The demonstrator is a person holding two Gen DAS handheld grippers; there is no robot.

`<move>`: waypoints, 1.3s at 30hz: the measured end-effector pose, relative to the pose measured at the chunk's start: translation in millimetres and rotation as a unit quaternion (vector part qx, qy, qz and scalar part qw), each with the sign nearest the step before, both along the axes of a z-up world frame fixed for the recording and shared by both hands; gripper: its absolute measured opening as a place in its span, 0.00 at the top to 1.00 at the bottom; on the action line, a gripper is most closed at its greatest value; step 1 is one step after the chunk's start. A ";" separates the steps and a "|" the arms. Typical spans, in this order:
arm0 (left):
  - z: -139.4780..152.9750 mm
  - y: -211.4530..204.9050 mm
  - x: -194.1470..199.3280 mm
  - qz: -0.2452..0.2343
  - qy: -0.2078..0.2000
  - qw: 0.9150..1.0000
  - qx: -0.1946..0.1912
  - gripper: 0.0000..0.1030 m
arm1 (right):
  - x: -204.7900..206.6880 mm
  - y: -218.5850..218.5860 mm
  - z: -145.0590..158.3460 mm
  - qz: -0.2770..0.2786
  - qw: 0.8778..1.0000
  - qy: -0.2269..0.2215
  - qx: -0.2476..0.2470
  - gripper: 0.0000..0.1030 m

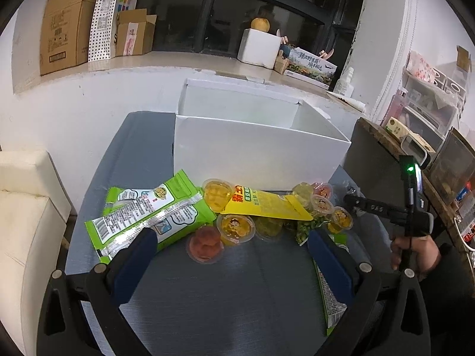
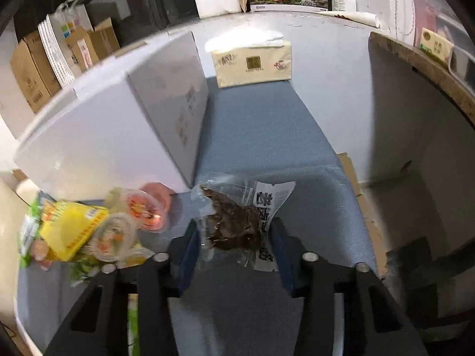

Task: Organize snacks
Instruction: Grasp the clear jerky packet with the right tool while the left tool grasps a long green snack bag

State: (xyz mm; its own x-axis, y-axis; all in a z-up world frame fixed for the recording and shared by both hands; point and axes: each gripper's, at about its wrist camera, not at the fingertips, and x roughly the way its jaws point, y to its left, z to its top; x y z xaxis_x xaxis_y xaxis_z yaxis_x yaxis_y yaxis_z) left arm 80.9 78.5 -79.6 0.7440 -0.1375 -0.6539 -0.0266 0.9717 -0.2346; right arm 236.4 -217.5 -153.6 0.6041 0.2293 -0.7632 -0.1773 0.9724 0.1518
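An open white box (image 1: 255, 145) stands on the grey table (image 1: 237, 296). In front of it lie snacks: a green packet (image 1: 148, 216), a yellow pouch (image 1: 267, 206) and several jelly cups (image 1: 236, 227). My left gripper (image 1: 231, 243) is open above the table, its left finger over the green packet. My right gripper (image 2: 234, 237) is shut on a clear packet of brown snack (image 2: 234, 222), beside the white box (image 2: 118, 130). The jelly cups (image 2: 142, 207) and yellow pouch (image 2: 71, 225) lie to its left.
A tissue pack (image 2: 252, 65) sits at the table's far end. A cream seat (image 1: 26, 207) stands on the left. A dark shelf with clutter (image 1: 415, 136) is on the right. Cardboard boxes (image 1: 68, 23) sit on the sill behind.
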 end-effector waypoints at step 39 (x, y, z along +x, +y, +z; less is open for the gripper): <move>-78.6 50.7 85.9 -0.219 0.097 0.946 0.219 0.20 | -62.8 31.9 92.8 0.121 0.988 -0.068 0.068 0.97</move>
